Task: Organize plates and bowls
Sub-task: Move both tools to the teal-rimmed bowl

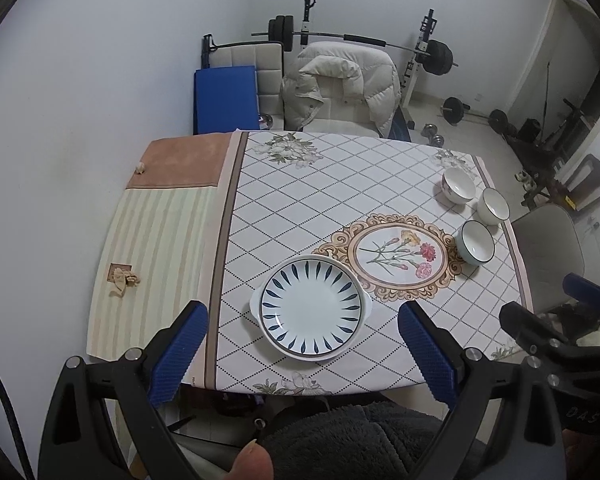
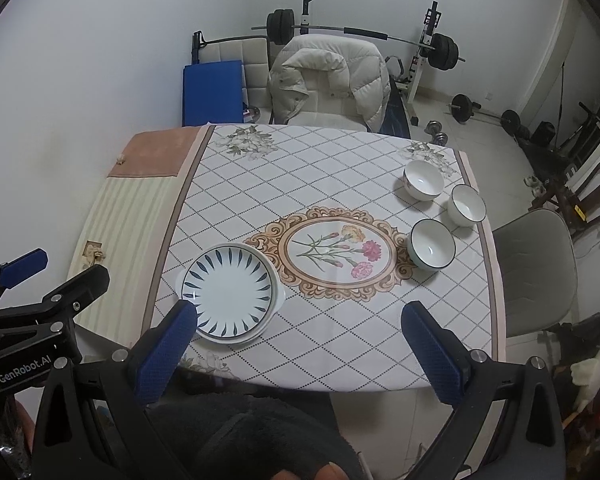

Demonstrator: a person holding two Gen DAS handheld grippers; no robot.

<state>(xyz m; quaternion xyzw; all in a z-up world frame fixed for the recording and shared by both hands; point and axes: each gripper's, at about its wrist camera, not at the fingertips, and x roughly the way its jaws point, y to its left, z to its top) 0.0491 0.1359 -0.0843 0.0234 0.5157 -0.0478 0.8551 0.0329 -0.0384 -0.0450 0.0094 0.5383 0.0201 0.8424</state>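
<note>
Both grippers hovering spread and empty above the counter's near edge.
Left gripper [image 1: 302, 344] and right gripper [image 2: 300, 340] are facing the leaf-patterned plate [image 1: 311, 306]; three bowls [image 2: 432, 243] are clustering at the right side.

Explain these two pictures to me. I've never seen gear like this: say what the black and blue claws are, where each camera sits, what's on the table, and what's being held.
No robot here: a person holds two hand-held grippers, each a black frame with two blue-padded fingers. A fisheye camera on each looks forward along its fingers. One picture comes from the left gripper, the other from the right gripper. Both are open and hold nothing. On the table's flower-printed diamond-pattern tablecloth lie a round white plate with dark blue leaf strokes and three bowls: a pale green bowl with dark rim and two white bowls.
</note>
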